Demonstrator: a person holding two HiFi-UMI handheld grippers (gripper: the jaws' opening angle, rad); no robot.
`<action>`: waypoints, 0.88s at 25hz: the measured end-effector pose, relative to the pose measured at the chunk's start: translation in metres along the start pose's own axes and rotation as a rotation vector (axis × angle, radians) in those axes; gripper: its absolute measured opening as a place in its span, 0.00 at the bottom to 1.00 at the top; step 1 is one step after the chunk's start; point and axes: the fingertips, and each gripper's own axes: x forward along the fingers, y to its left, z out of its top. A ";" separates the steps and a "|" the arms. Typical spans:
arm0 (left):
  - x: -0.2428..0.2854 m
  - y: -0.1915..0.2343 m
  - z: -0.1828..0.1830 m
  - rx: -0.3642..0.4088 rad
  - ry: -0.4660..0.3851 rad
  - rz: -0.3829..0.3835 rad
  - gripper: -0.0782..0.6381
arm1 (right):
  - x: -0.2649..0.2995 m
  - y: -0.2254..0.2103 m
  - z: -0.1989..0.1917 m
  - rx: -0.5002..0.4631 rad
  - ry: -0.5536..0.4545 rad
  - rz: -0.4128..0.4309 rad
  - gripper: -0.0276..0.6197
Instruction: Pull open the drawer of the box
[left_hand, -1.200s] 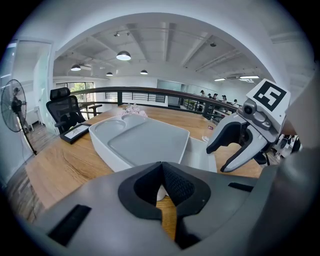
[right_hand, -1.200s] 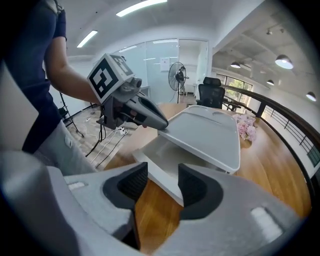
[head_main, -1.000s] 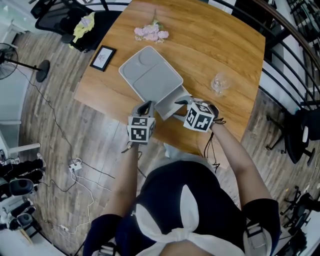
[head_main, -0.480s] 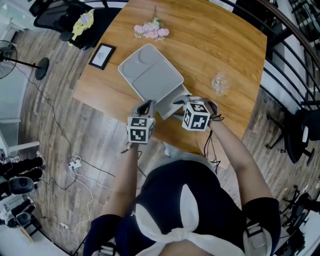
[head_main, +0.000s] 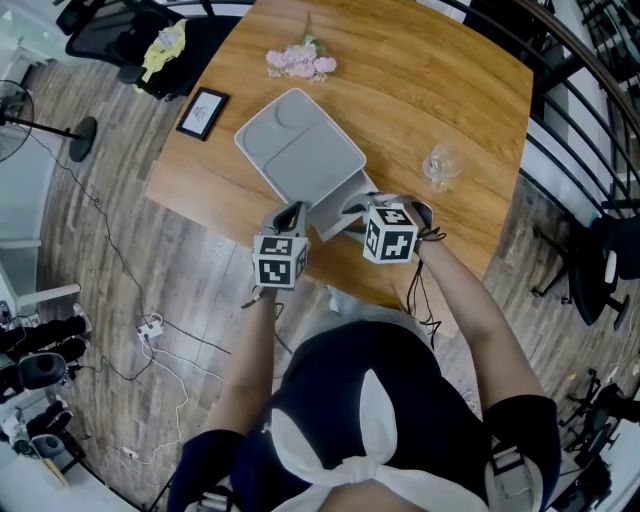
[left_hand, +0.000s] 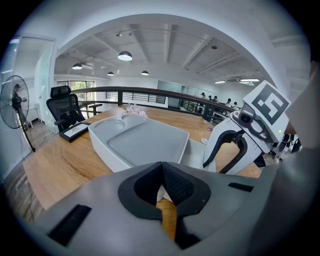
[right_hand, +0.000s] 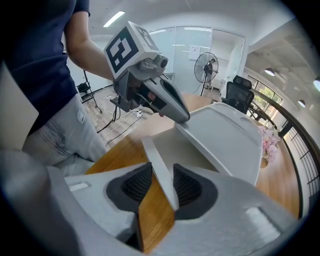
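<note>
A grey box (head_main: 300, 155) lies slantwise on the wooden table (head_main: 420, 90), its lid (left_hand: 145, 142) moulded like a tray. Its drawer (head_main: 340, 205) sticks out a little toward me. The drawer's thin front wall (right_hand: 160, 170) stands between the pads of my right gripper (right_hand: 161, 182), whose jaws are closing around it with a sliver of room still on each side. My left gripper (head_main: 292, 212) rests at the box's near left corner, its tips (left_hand: 161, 167) together; a bit of white shows behind them. Each gripper appears in the other's view, the left (right_hand: 150, 95) and the right (left_hand: 235, 145).
Pink flowers (head_main: 300, 63) lie at the table's far side, a black framed card (head_main: 205, 113) at its left edge, a clear glass (head_main: 440, 165) right of the box. The near table edge runs just below both grippers. An office chair (head_main: 130, 35) and a railing (head_main: 590, 110) flank the table.
My right gripper has shifted slightly left over the drawer's front wall and its jaws have narrowed. The left gripper and the box have stayed put.
</note>
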 end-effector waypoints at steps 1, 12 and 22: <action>0.001 0.000 -0.001 0.000 0.000 0.001 0.13 | 0.000 0.000 0.000 -0.002 0.000 0.002 0.25; 0.001 -0.001 -0.001 0.007 0.007 0.003 0.13 | -0.005 0.011 -0.005 -0.033 0.010 0.036 0.23; 0.000 0.001 -0.002 0.004 0.006 0.007 0.13 | -0.008 0.020 -0.010 -0.050 0.023 0.071 0.23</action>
